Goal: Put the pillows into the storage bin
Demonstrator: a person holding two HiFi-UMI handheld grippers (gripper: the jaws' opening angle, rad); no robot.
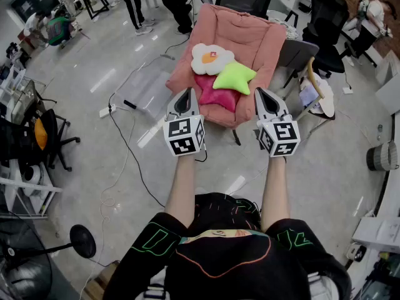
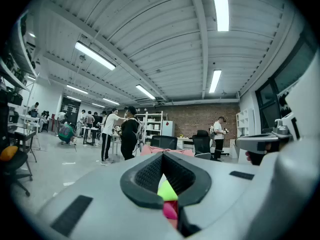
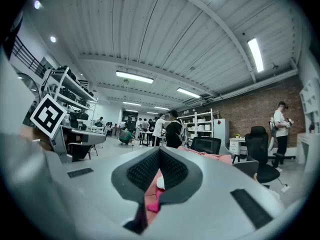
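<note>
Black-sleeved arms hold the left gripper (image 1: 187,94) and the right gripper (image 1: 262,93) out level, side by side and apart from each other. Each has its jaws pressed together on nothing; in both gripper views only distant pillow colour shows through the gap below the pads.

Beyond the tips, well short of any contact, three pillows lie on the seat of a pink padded chair (image 1: 253,37), gathered toward its front edge. A magenta star pillow (image 1: 214,97) lies nearest, at the front lip. A lime-green star pillow (image 1: 234,77) rests overlapping its far right side. A white fried-egg pillow (image 1: 211,58) with an orange yolk sits behind both, toward the seat's left. All look plump, soft and easy to pinch by a point or an edge.

What appears to be a clear plastic bin (image 1: 145,87) stands on the floor just left of the chair, with no pillow in it. By my reading the task has not begun: all three pillows are left to move.
</note>
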